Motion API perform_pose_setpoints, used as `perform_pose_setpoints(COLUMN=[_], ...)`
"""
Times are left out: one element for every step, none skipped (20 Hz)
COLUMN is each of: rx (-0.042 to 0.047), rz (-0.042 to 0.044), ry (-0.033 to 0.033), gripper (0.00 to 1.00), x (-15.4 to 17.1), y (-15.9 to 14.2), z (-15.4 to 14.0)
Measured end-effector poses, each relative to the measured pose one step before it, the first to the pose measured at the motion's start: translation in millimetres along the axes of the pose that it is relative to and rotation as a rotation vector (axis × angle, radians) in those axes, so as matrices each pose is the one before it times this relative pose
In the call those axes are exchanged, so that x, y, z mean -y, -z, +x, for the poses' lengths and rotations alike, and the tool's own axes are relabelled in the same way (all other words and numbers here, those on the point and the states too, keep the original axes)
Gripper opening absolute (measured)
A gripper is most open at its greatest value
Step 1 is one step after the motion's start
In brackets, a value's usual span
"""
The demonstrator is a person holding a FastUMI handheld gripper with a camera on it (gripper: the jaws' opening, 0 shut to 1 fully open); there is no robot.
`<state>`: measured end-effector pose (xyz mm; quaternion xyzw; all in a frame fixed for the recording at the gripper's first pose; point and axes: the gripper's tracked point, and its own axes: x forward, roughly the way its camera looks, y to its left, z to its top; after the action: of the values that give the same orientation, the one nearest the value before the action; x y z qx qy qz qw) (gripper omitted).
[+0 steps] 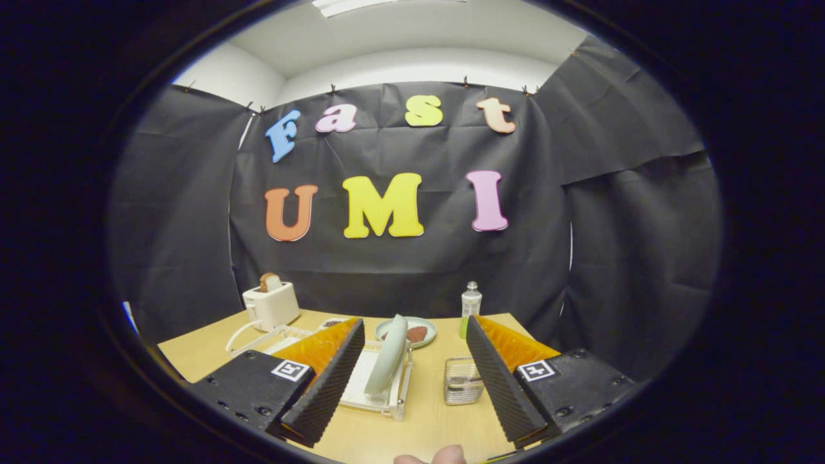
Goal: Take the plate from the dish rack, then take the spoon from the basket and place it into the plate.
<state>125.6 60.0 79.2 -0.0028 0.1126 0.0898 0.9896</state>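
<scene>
tool (412,380) released, holding nothing | plate (387,354) upright in dish rack (380,399), lower centre, not taken | basket (462,381) untouched, spoon unclear | all steps left

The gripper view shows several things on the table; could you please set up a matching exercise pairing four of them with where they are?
Things:
1. plate
2. toaster
3. bottle
4. basket

Places:
A. far end of the table, beyond the right finger
B. standing on edge in the dish rack, between the fingers
C. far corner of the table, beyond the left finger
D. just beside the right finger, near the rack

Pairs: 1-B, 2-C, 3-A, 4-D

The tongs are open, holding nothing.
</scene>
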Motion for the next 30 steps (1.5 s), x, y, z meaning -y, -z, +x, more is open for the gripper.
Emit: perform_pose_setpoints(rx=[-0.02645, -0.03637, -0.04109, -0.04237, -0.05416, -0.04188, -0.05131, -0.05051, -0.05514, -0.05012, -0.03827, -0.03591, -0.03926, -0.04119, -0.04007, -0.04152, -0.04052, -0.03601, -0.0313, -0.02181, -0.01922, -0.01758, -0.0205, -0.0106, -0.00724, -0.00844, -0.00715, -0.00677, -0.00996, -0.00756], rz=[-0.01182, -0.0052, 0.00011, 0.00269, -0.00847, -0.00597, -0.00768, 0.0067, 0.01244, 0.01474, 0.00474, 0.00479, -0.00197, 0.00272, 0.01288, 0.01241, 0.01497, 0.01397, 0.0126, 0.01393, 0.01305, 0.0105, 0.0105, 0.0116, 0.00968, 0.00858, 0.00812, 0.01075, 0.00768, 0.0025], ry=[0.00083, 0.00542, -0.00124, -0.00006, -0.00134, -0.00101, 0.00439, -0.00486, -0.0097, -0.0074, 0.00368, 0.01289, 0.00294, -0.00549, -0.00511, -0.00528, -0.00164, -0.00423, -0.00133, 0.00423, 0.00545, 0.00377, 0.01509, 0.00354, -0.00189, 0.00095, 0.00311, -0.00082, -0.00317, 0.0051], gripper=[1.0, 1.0, 1.0, 1.0, 1.0, 1.0, 1.0, 1.0, 1.0, 1.0, 1.0, 1.0, 1.0, 1.0, 1.0, 1.0, 1.0, 1.0, 1.0, 1.0, 1.0, 1.0, 0.98, 0.96, 0.9, 0.88, 0.82, 0.79, 0.7, 0.64], x=[-0.09, 0.97, -0.61, -1.9, -2.12, -1.66, -0.26, -1.46, -3.72, -3.26, -0.48, 1.22, -1.65, -3.24, -3.08, -2.15, -2.06, -2.51, -1.55, -0.6, 0.75, 0.21, 2.54, 0.66, -0.95, 0.29, 0.29, -0.99, -1.66, -0.76], y=[-5.47, -7.06, -4.54, -1.29, -1.02, -0.11, 0.45, 2.15, 0.97, 0.54, 0.48, 2.05, 1.14, 2.19, 2.06, 5.61, 4.01, 4.84, 2.46, -0.08, -0.75, 1.49, 2.43, 0.35, -0.26, 1.04, 0.21, 0.93, 1.37, 1.01], z=[11.92, 12.71, 12.45, 12.92, 11.92, 12.01, 11.64, 11.12, 10.02, 11.77, 8.7, 7.53, 7.09, 9.41, 9.23, 10.24, 10.03, 9.88, 8.31, 8.09, 5.7, 4.93, 5.28, 5.17, 3.72, 2.44, 2.25, 1.4, 2.47, -0.61])
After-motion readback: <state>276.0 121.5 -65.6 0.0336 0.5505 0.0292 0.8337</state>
